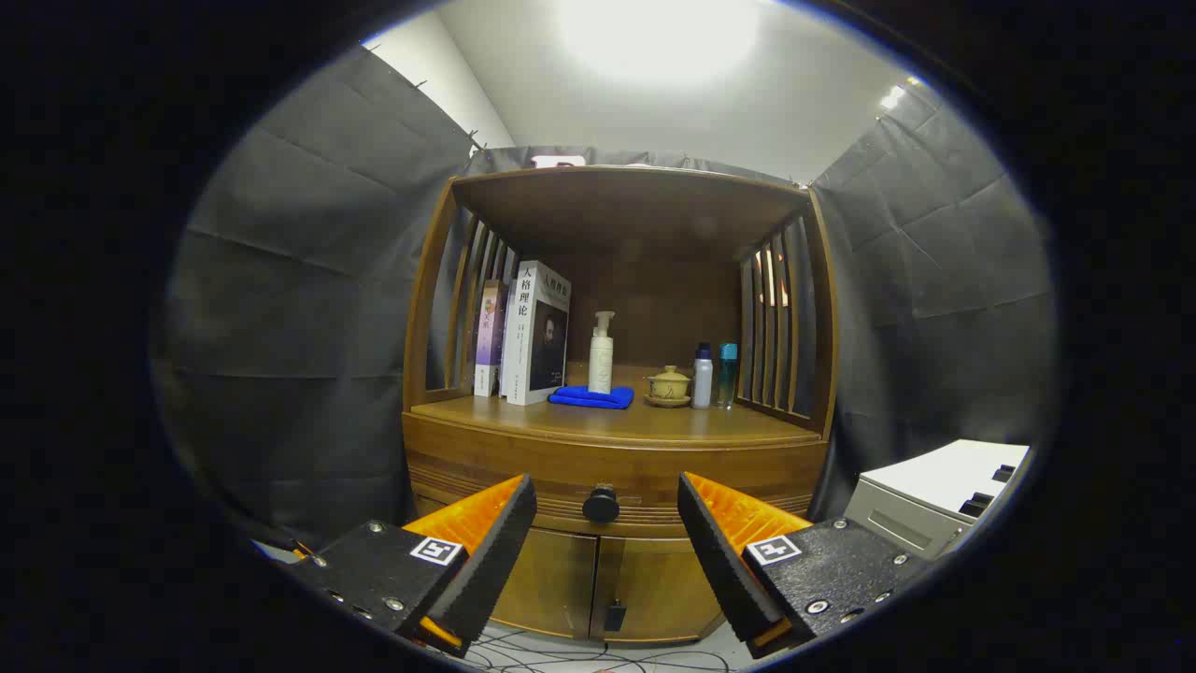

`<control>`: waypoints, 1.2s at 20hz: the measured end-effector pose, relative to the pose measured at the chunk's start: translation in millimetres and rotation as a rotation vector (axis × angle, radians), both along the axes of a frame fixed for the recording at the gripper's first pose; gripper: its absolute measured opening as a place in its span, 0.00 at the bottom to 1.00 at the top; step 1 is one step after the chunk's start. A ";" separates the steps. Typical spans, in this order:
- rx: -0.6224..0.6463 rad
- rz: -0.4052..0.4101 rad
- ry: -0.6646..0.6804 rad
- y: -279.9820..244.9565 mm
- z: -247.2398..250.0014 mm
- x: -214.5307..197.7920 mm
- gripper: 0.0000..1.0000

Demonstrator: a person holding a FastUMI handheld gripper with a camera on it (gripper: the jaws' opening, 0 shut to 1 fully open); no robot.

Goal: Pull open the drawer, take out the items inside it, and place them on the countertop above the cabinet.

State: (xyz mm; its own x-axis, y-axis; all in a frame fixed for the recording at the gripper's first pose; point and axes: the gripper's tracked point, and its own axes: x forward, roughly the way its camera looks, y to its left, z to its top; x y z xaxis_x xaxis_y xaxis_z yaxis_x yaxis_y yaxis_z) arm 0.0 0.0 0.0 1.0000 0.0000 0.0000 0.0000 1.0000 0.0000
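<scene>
Tool [607, 523] is spread wide, fingers apart and holding nothing; the left finger [486, 551] and right finger [719, 551] frame the drawer knob [601, 505], which sits between them and a little beyond their tips, not touched.

Drawer [617, 467] is shut, its curved wooden front flush with the wooden cabinet [561, 579]. Below it are two cabinet doors, closed, with a small dark latch [614, 615] at their meeting edge. Drawer contents cannot be seen.

Table [673, 422] above the drawer is polished brown wood, a bare strip along its front edge. It lies under a hutch with a flat roof [626, 192] and slatted side panels [775, 318]. On it, from left to right:
- upright books [534, 332] against the left slats
- folded blue cloth [591, 397], just in front of a white pump bottle [601, 355]
- small lidded tea bowl on a saucer [669, 385]
- white bottle with a dark cap [702, 376], next to a teal bottle [727, 374] by the right slats

Room: dark grey cloth walls [290, 308] on both sides and behind the cabinet, white ceiling with a bright light patch [659, 33]. Pale grey box-like unit [934, 500] stands to the right of the cabinet. Loose cables [598, 654] lie on the pale floor at the cabinet foot.
</scene>
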 end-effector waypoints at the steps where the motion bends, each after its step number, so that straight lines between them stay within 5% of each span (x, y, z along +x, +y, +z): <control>1: 0.001 0.001 0.000 0.4 0.1 0.2 0.95; 24: 0.020 -0.018 0.020 -4.9 -5.9 2.4 0.95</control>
State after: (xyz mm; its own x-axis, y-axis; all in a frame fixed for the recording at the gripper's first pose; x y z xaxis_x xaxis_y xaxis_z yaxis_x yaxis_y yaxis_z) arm 2.4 -4.9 -5.9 0.9996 -0.0177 -0.0203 0.0181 0.9996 0.0202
